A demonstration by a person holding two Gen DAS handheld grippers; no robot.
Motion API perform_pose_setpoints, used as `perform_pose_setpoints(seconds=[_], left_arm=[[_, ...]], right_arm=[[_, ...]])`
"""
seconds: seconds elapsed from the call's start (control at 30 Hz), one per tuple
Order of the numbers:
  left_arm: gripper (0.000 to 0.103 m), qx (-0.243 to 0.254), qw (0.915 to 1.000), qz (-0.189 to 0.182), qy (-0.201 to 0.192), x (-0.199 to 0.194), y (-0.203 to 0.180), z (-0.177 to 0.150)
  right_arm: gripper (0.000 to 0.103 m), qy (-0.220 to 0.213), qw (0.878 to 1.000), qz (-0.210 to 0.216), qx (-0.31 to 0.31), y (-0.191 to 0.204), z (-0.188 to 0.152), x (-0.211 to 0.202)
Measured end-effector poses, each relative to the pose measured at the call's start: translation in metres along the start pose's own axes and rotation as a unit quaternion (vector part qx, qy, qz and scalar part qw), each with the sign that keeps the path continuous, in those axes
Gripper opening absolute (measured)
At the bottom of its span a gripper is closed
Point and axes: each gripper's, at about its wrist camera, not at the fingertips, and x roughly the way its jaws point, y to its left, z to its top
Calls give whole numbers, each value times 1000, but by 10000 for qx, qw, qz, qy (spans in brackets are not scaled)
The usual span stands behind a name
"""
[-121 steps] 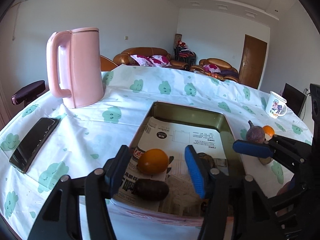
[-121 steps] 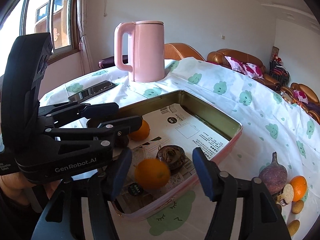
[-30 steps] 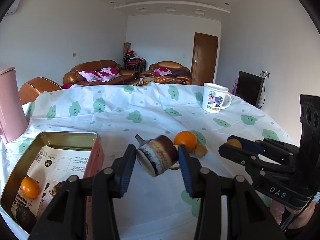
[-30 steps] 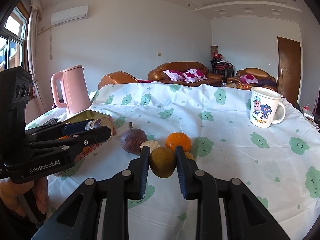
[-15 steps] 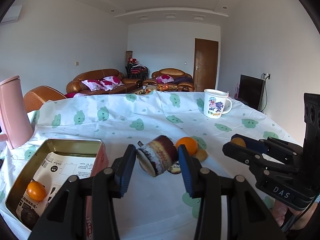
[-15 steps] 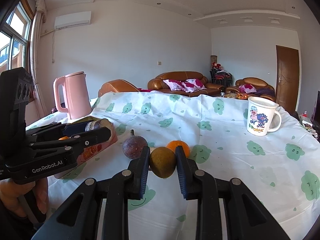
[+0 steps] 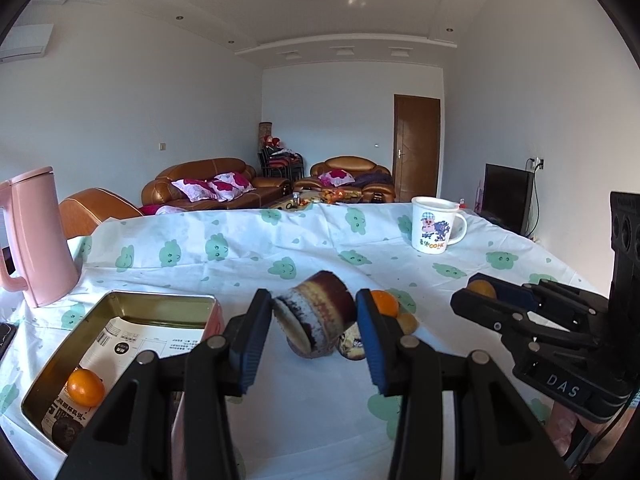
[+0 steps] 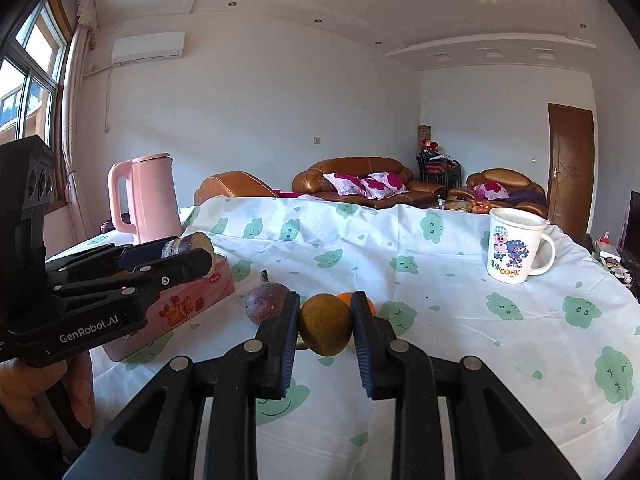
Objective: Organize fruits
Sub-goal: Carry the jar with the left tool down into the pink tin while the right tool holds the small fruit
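Left gripper [image 7: 314, 334] clamped on a cut purple-brown fruit half [image 7: 314, 320]; right gripper [image 8: 325, 330] closed around a brownish-green round fruit [image 8: 325, 324], both above the tablecloth [image 8: 440, 280].

Both wrist views low over the table [image 7: 304, 432], facing the sofas [image 8: 352, 178], sharing mug [image 7: 434, 224] and kettle [image 8: 150, 198]

Bright window [image 8: 28, 92] daylight, sharp frames, fisheye-bent dark corners
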Motion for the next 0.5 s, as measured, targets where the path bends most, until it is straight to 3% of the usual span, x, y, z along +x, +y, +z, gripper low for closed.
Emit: perform_pose_setpoints(seconds=[0.27,0.5], left_arm=[[45,27,10000,40,-85,-3,1,0],[45,3,10000,90,26,-6,9,-1]], right_arm=[[28,-64,9998,-114,-178,6,1,-2],[28,-21,9997,46,-233,17,8,-1]])
